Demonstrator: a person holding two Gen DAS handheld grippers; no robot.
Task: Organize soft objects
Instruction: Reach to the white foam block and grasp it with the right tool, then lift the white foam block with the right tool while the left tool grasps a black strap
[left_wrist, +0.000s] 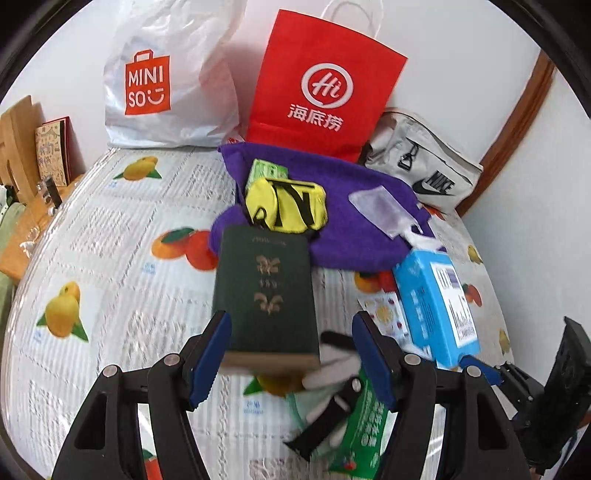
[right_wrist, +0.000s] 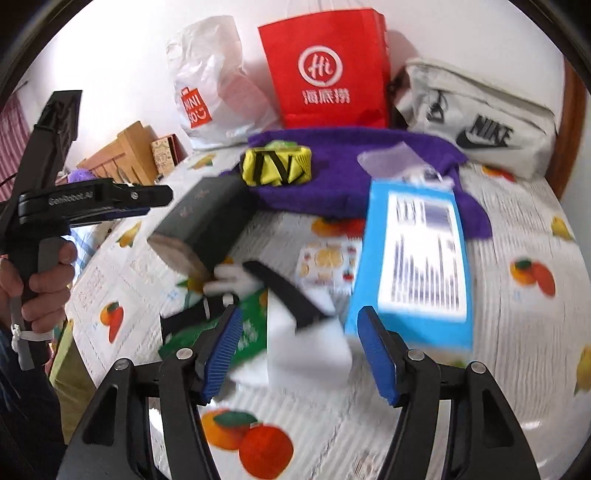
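A purple cloth (left_wrist: 354, 206) lies at the back of the table, also in the right wrist view (right_wrist: 351, 173). A yellow-and-black pouch (left_wrist: 286, 205) (right_wrist: 275, 166) and a clear plastic bag (left_wrist: 380, 208) rest on it. A dark green book (left_wrist: 266, 291) (right_wrist: 207, 225) lies in front. My left gripper (left_wrist: 291, 360) is open, its pads either side of the book's near end. My right gripper (right_wrist: 299, 352) is open over a white foam block (right_wrist: 306, 343), beside a blue box (right_wrist: 417, 258) (left_wrist: 437, 306). A green packet (left_wrist: 362, 428) (right_wrist: 221, 332) and a black-and-white item (right_wrist: 258, 280) lie between.
A white MINISO bag (left_wrist: 166, 81), a red paper bag (left_wrist: 321, 85) and a grey Nike bag (left_wrist: 421, 166) stand against the back wall. Wooden boxes (left_wrist: 18, 147) sit at the left. The fruit-print tablecloth (left_wrist: 110, 258) covers the table. The left gripper's body (right_wrist: 92, 199) shows at left.
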